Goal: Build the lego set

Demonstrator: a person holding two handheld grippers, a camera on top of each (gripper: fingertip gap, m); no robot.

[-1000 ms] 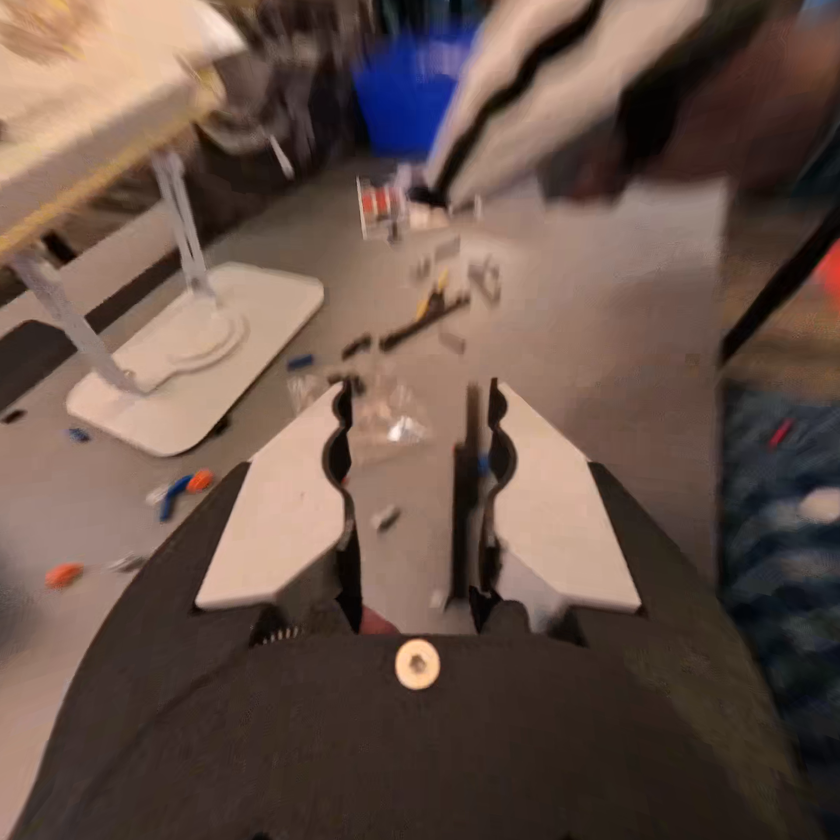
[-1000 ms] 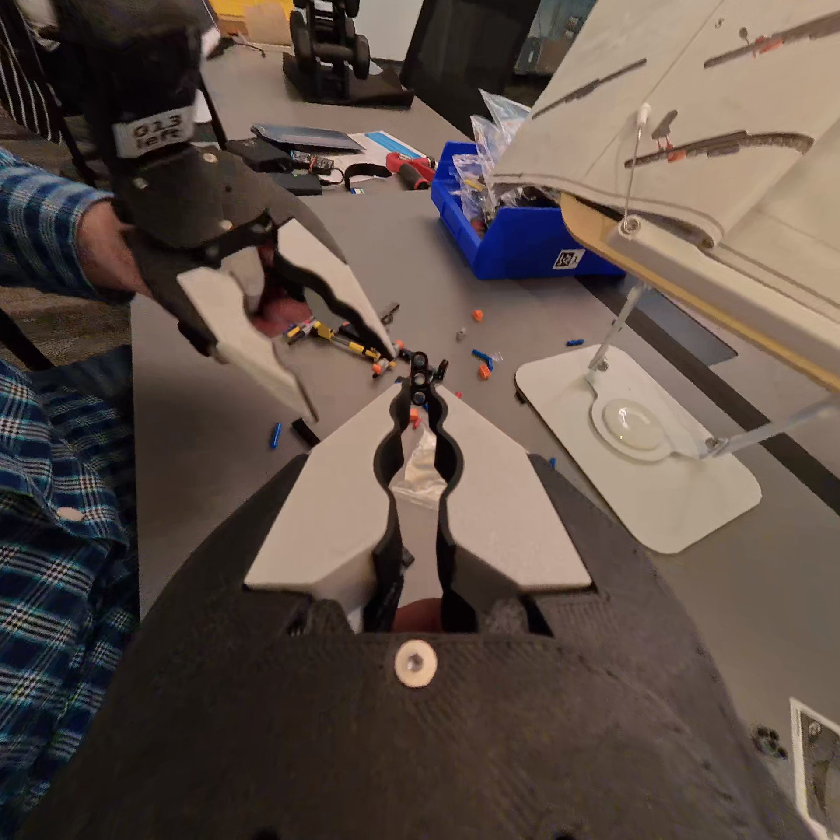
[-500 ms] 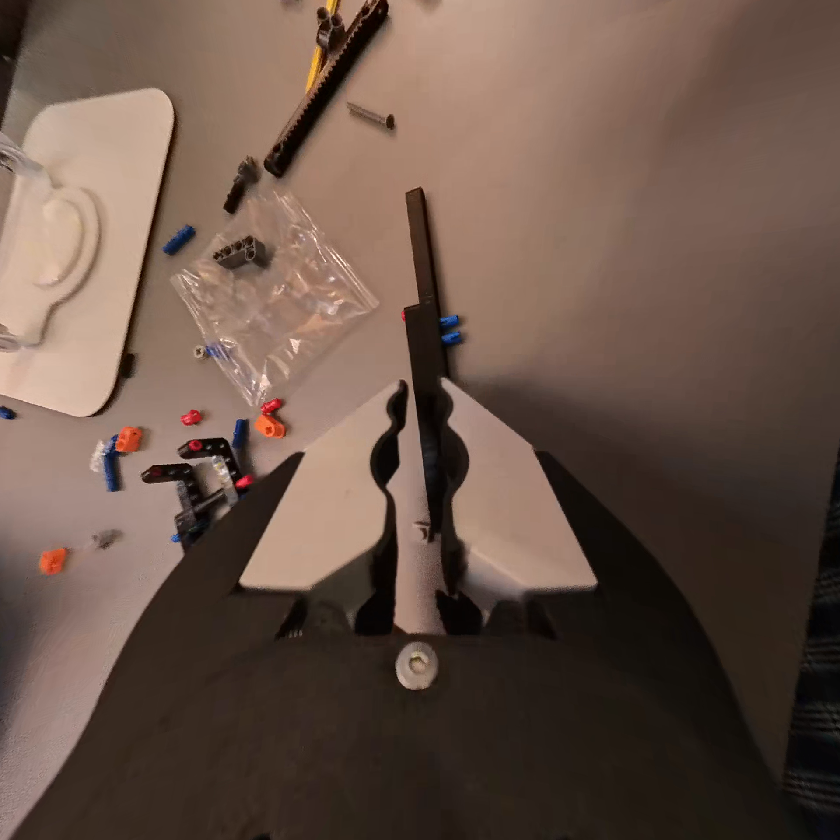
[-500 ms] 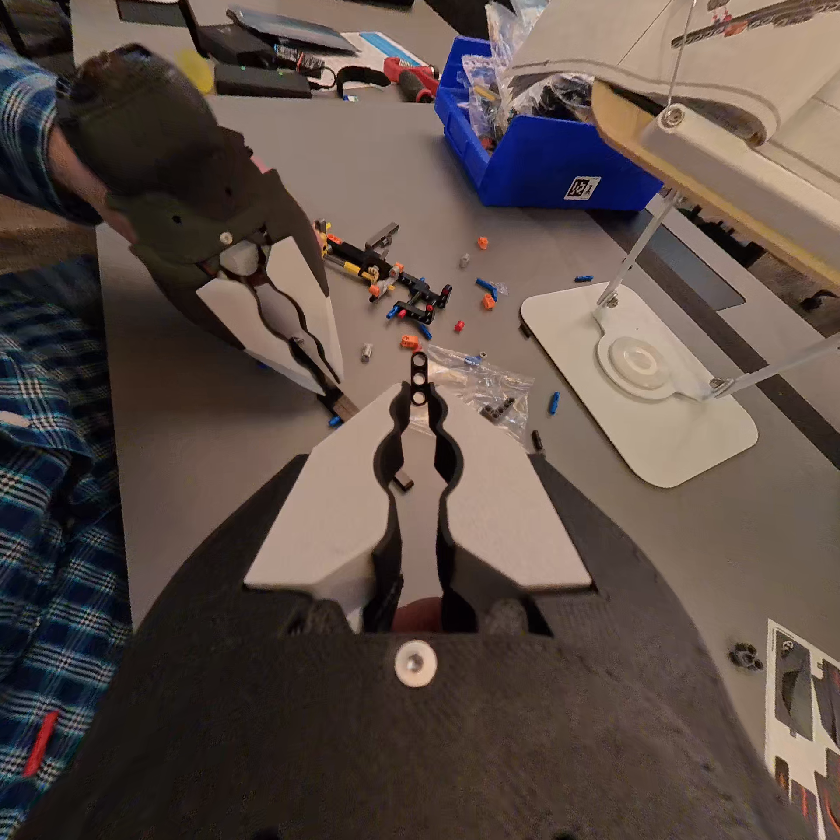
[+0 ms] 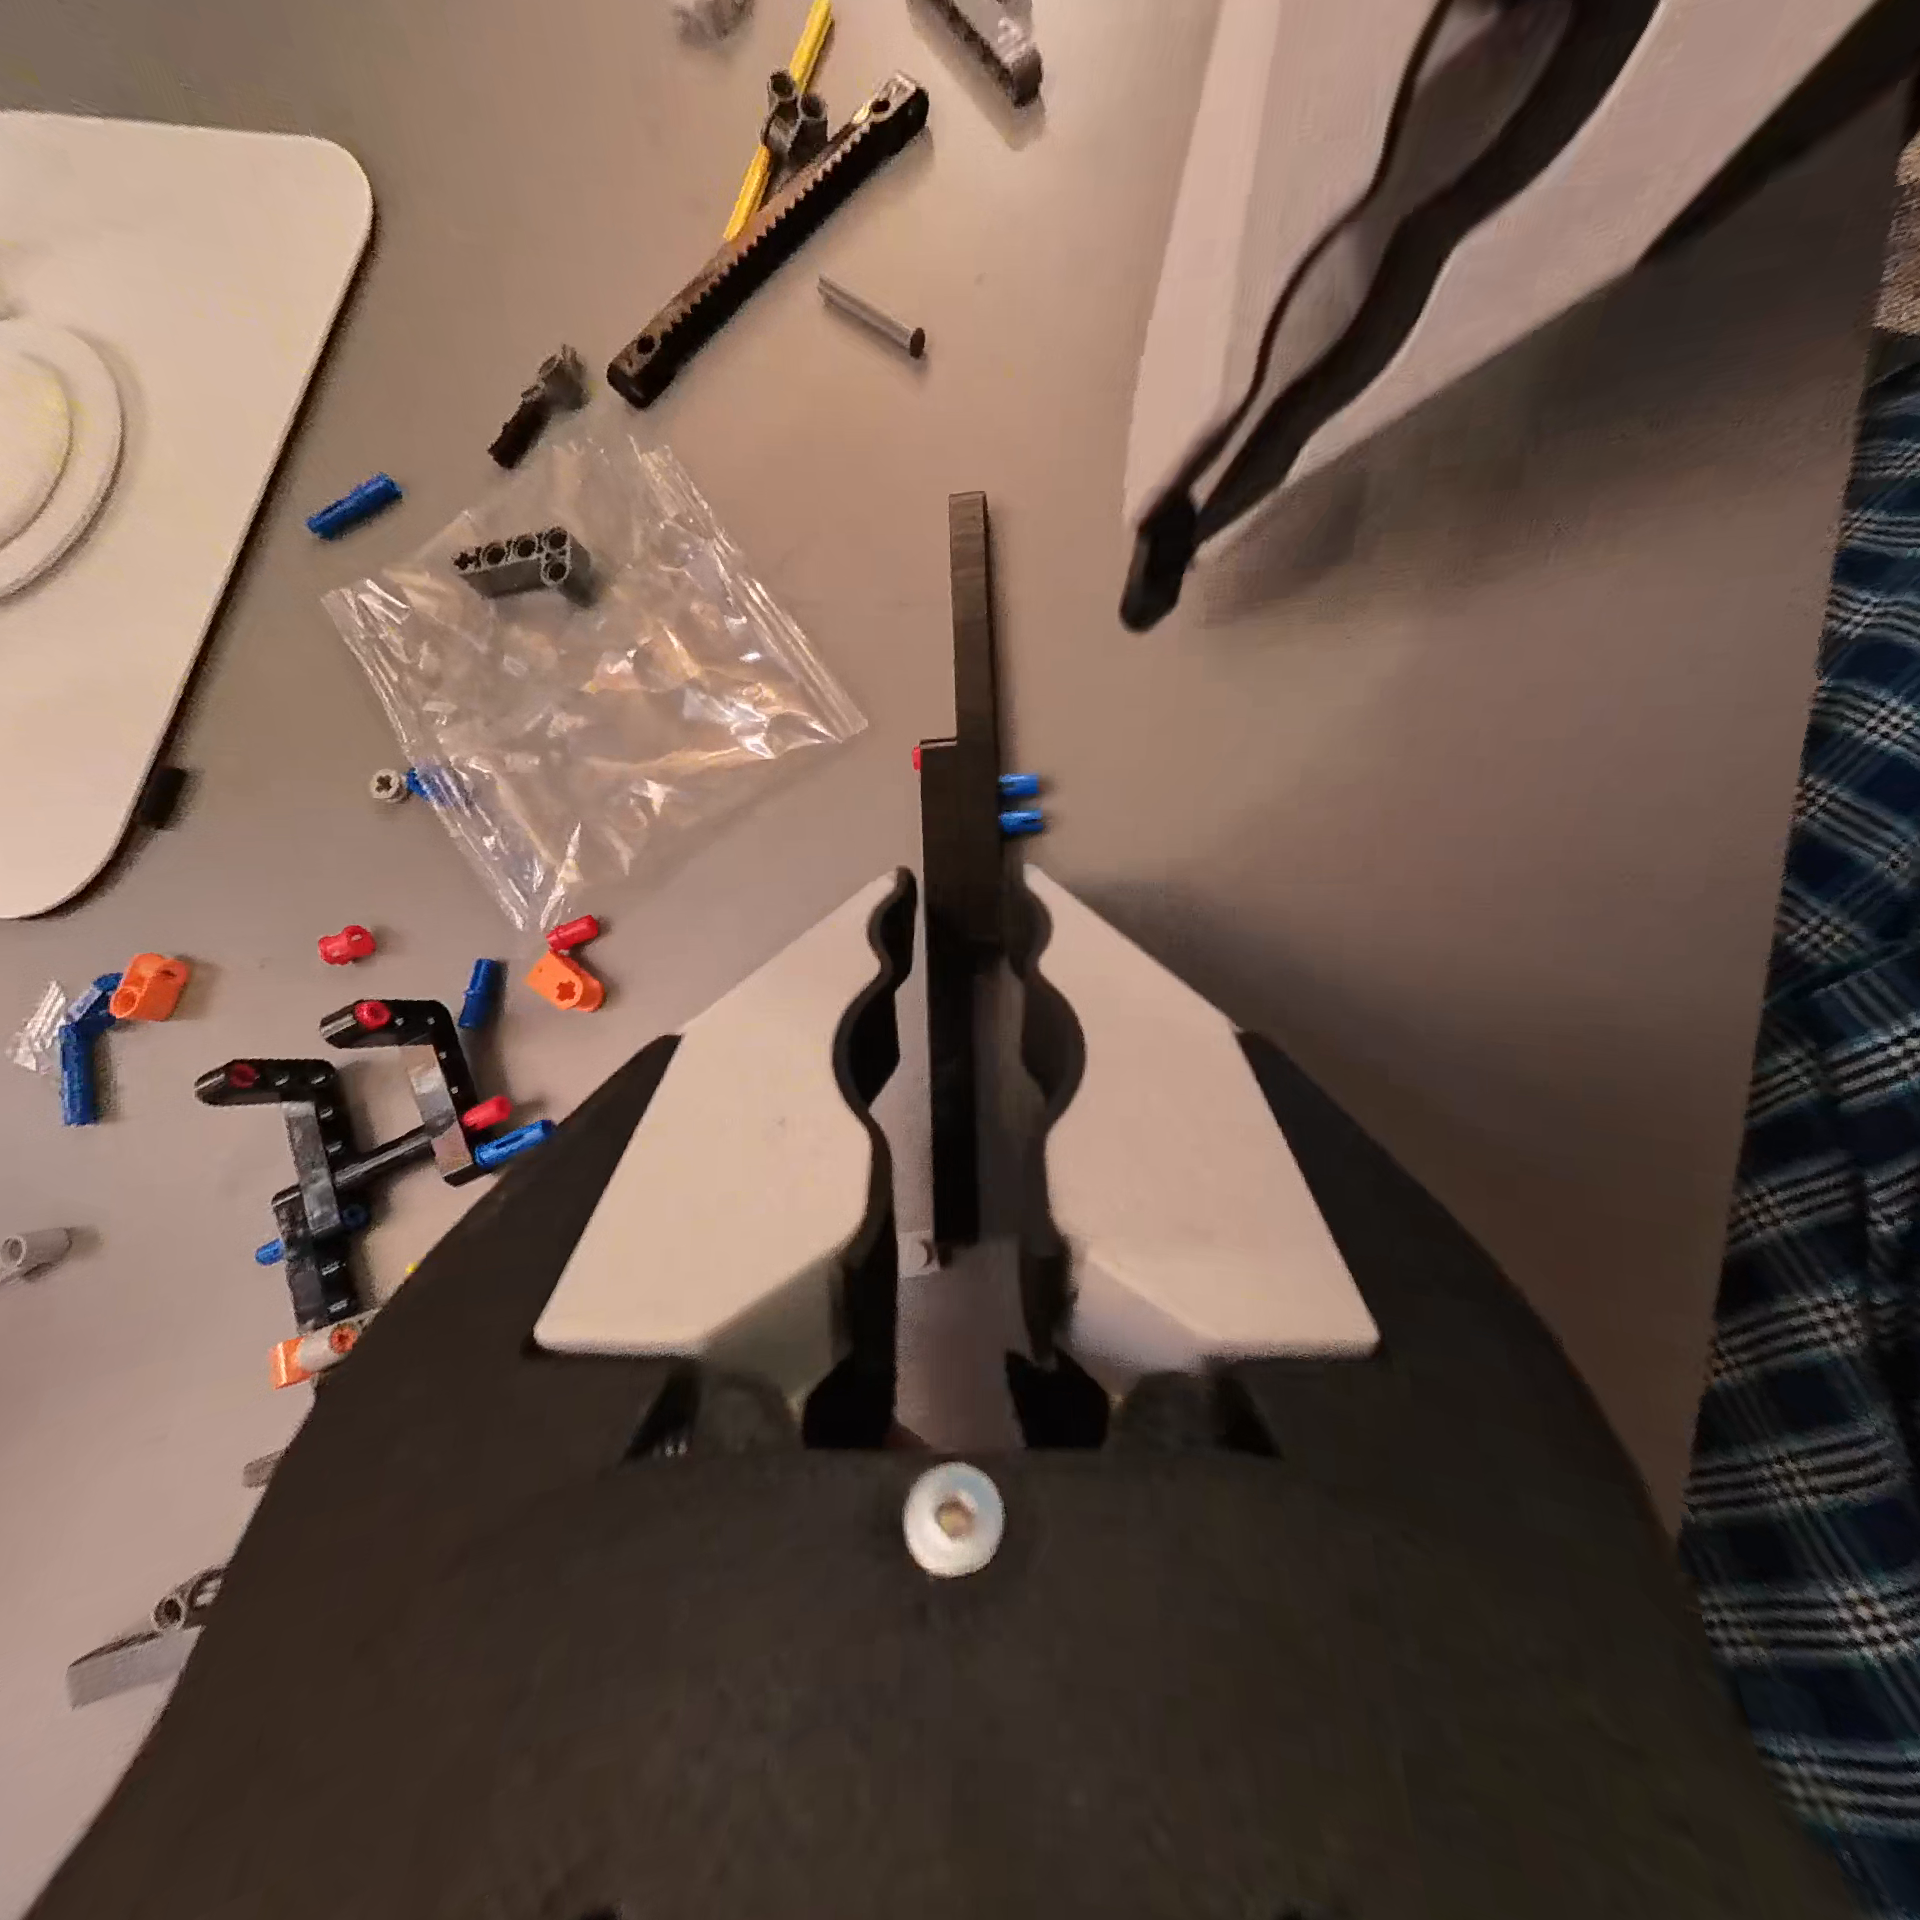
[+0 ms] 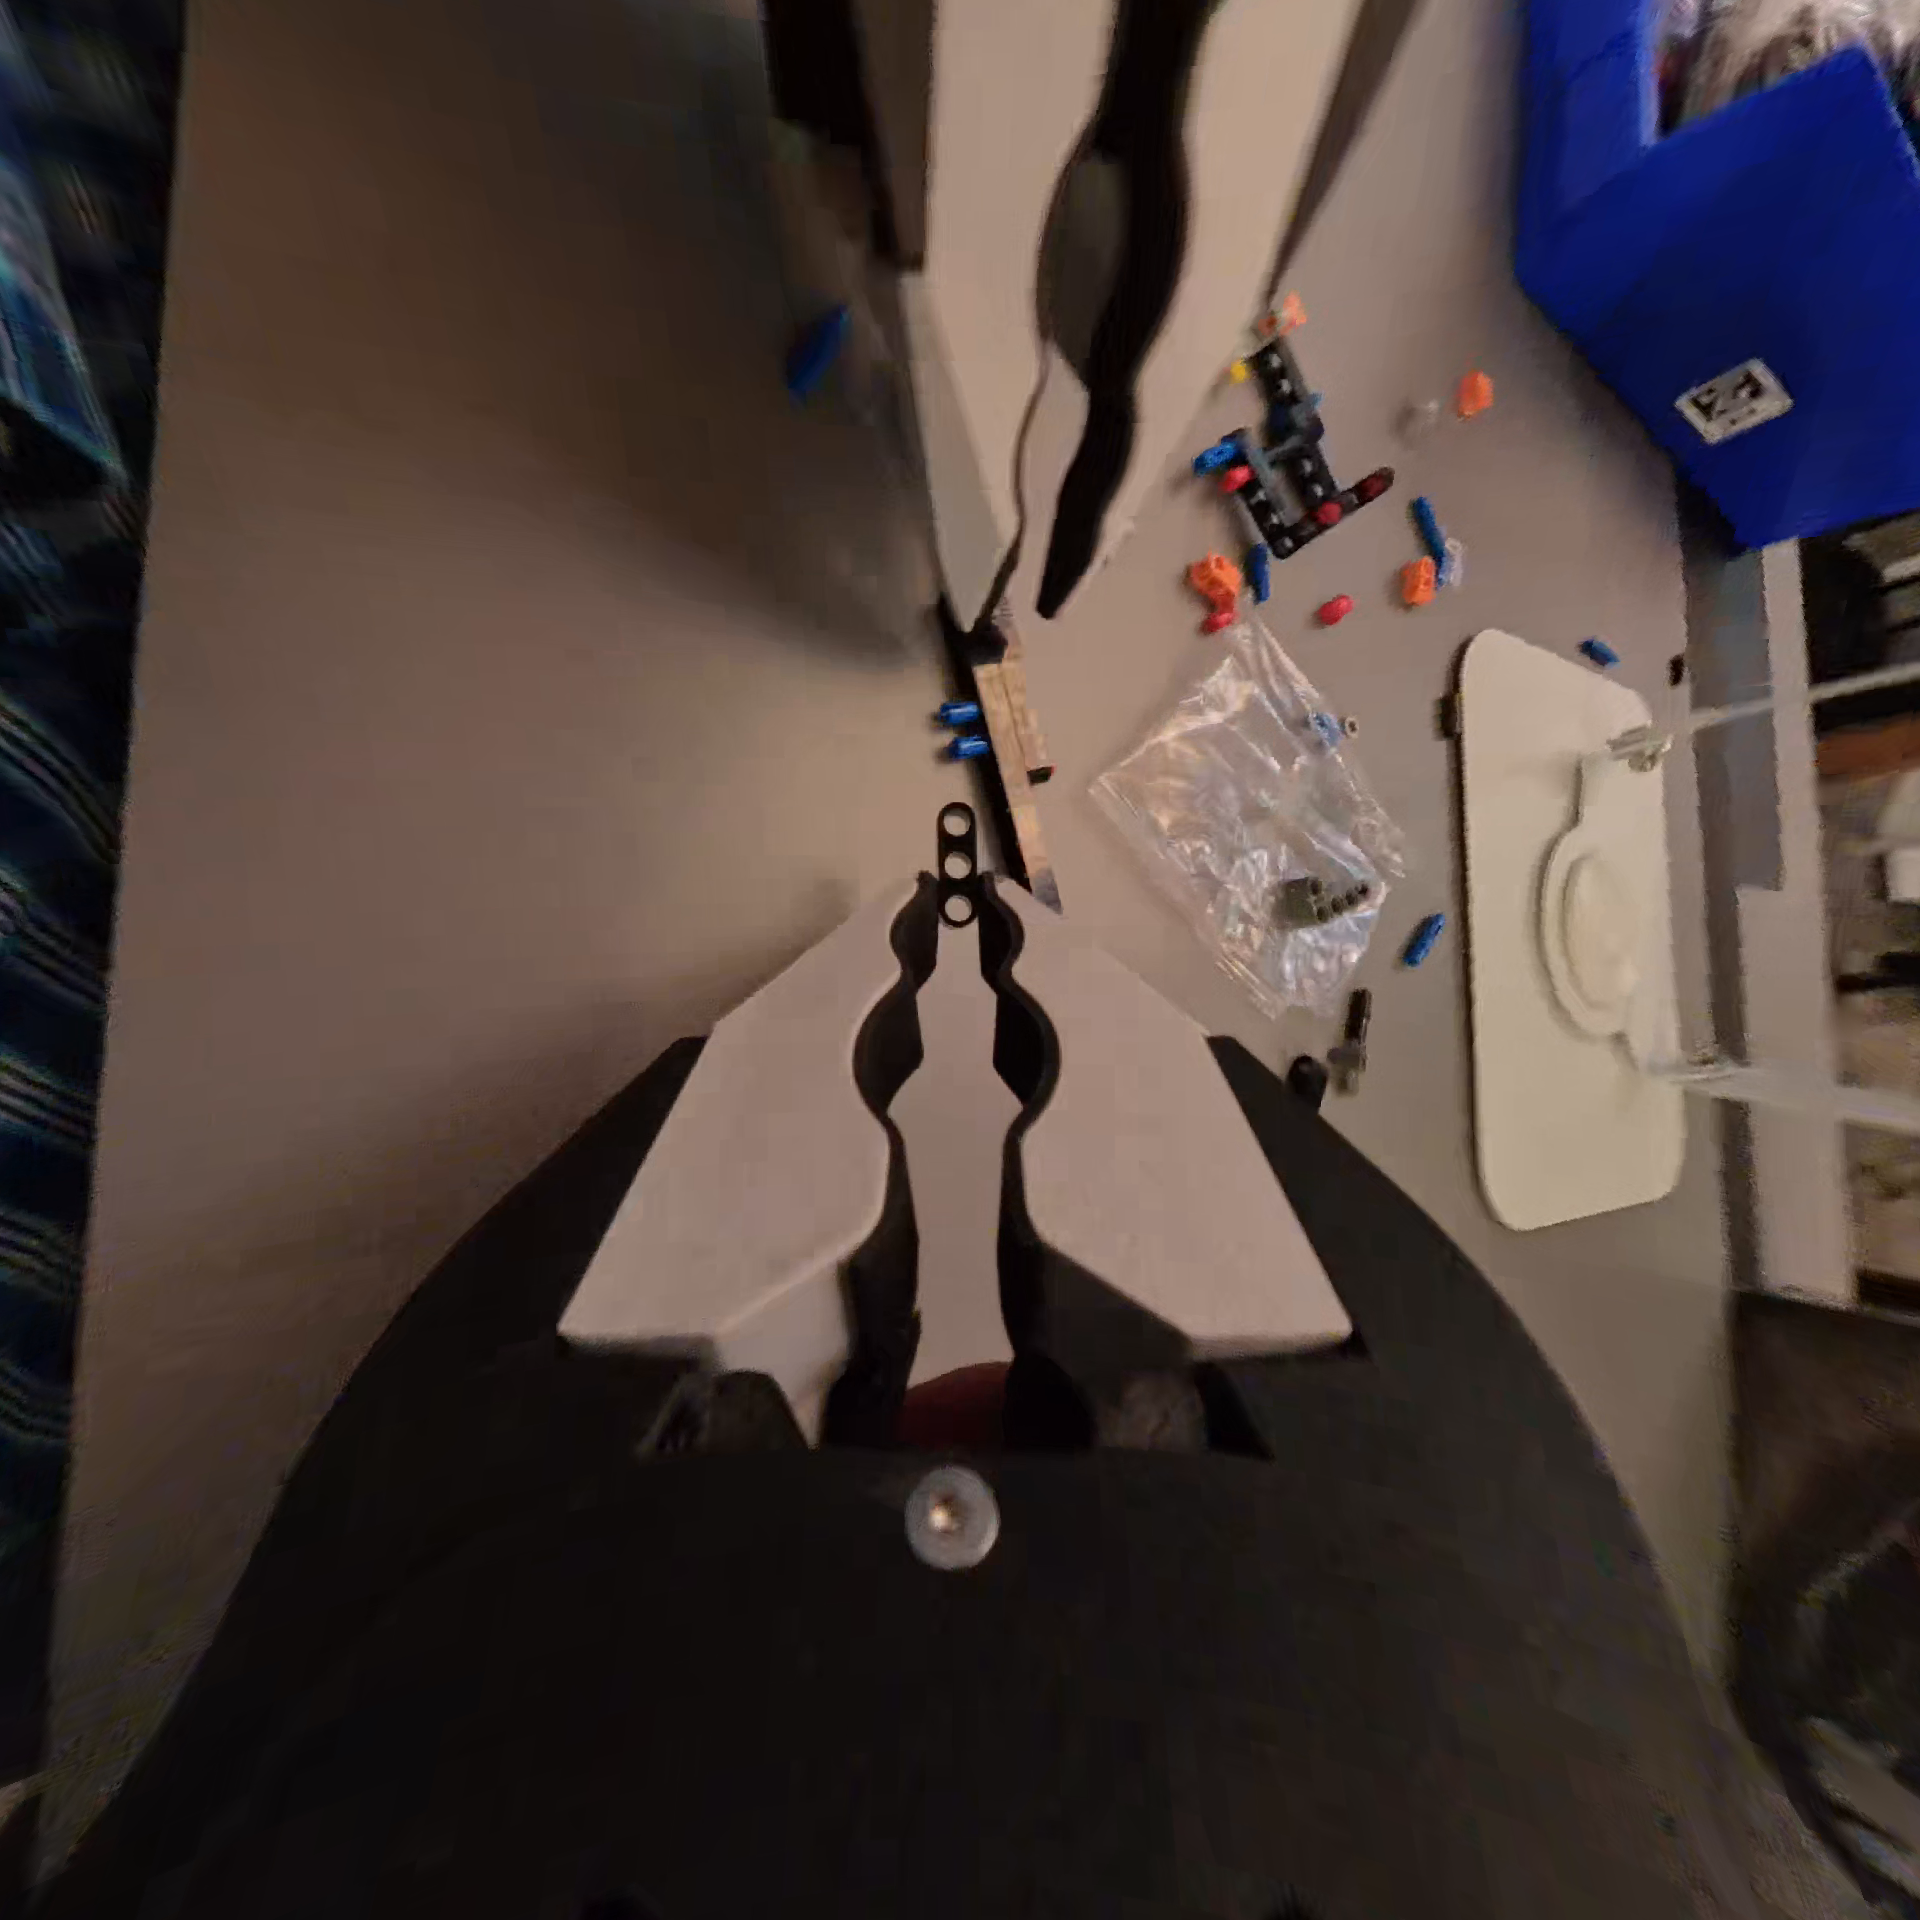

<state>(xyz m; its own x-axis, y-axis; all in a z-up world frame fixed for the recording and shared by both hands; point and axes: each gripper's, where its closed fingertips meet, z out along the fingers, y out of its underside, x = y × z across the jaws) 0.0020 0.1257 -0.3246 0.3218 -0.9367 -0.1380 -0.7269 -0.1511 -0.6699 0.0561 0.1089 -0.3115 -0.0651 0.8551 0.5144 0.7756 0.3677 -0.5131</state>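
Left gripper (image 5: 961,883) is clamped on a long black beam assembly (image 5: 971,665) with two blue pins (image 5: 1020,802) poking out its side, held over the grey table (image 5: 1351,831); right gripper (image 6: 958,894) pinches a small black three-hole beam (image 6: 956,862) just beside that assembly; clear plastic bag (image 5: 592,707) and loose pieces lie off to the side.

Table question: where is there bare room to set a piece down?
The grey table is bare between the long black beam and the plaid sleeve. Across the beam it is crowded: a clear bag, loose pins, a black frame, the white stand base.
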